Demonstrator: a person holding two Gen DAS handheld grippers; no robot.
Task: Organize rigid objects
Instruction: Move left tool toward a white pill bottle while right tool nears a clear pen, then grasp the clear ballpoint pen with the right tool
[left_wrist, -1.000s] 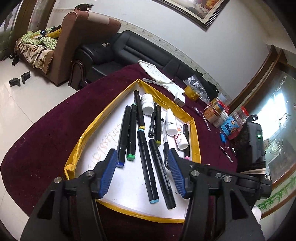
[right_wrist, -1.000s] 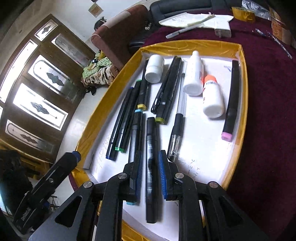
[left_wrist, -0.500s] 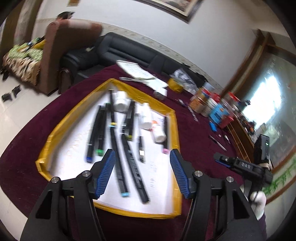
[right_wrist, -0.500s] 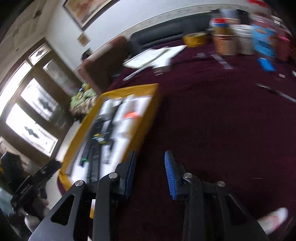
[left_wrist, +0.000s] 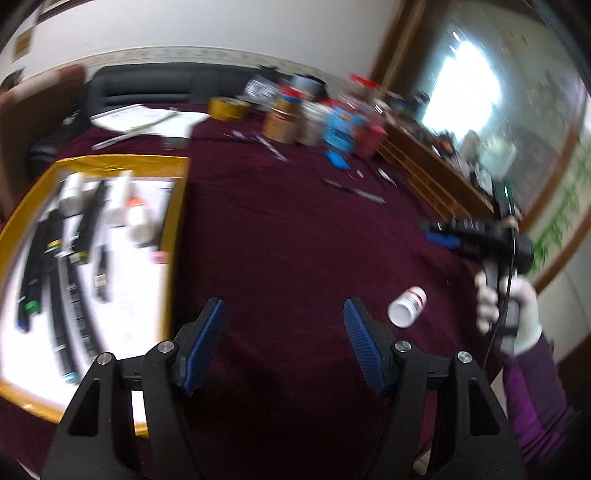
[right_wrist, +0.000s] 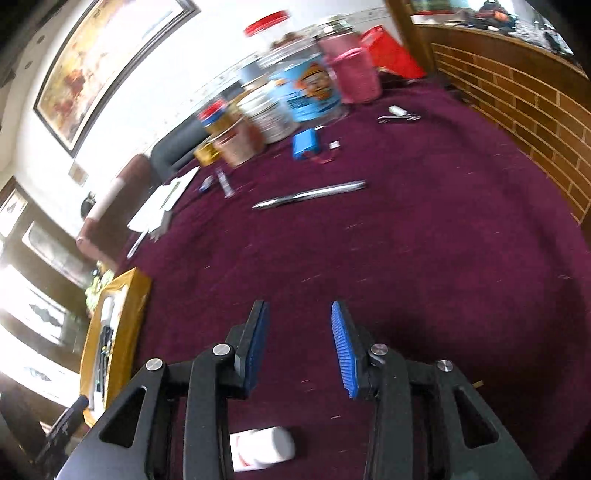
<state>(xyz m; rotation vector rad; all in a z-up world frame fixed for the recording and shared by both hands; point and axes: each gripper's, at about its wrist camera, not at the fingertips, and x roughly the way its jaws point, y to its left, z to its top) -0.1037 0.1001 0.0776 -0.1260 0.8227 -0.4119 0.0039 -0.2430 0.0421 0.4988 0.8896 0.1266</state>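
A yellow-rimmed white tray (left_wrist: 177, 206) at the left holds several black markers (left_wrist: 55, 266) and small white bottles (left_wrist: 138, 221). A small white bottle with a red label (left_wrist: 406, 307) lies on the maroon cloth to the right of my open, empty left gripper (left_wrist: 282, 332). My right gripper (right_wrist: 299, 332) is open and empty over bare cloth; the same bottle (right_wrist: 264, 448) lies below its frame. A silver pen (right_wrist: 310, 194) lies farther ahead. In the left wrist view, the right gripper (left_wrist: 443, 236) is held in a white-gloved hand at the right.
Jars and cans (right_wrist: 291, 99) crowd the far side of the table, with a blue box (right_wrist: 304, 144), papers (left_wrist: 147, 120) and a yellow tape roll (left_wrist: 227, 107). Small pens (left_wrist: 354, 190) lie scattered on the cloth. A brick-patterned ledge (right_wrist: 517, 99) runs along the right.
Both grippers swung right, away from the tray, to the bare maroon cloth. The right gripper's jaws opened wider. The loose white bottle has come into view.
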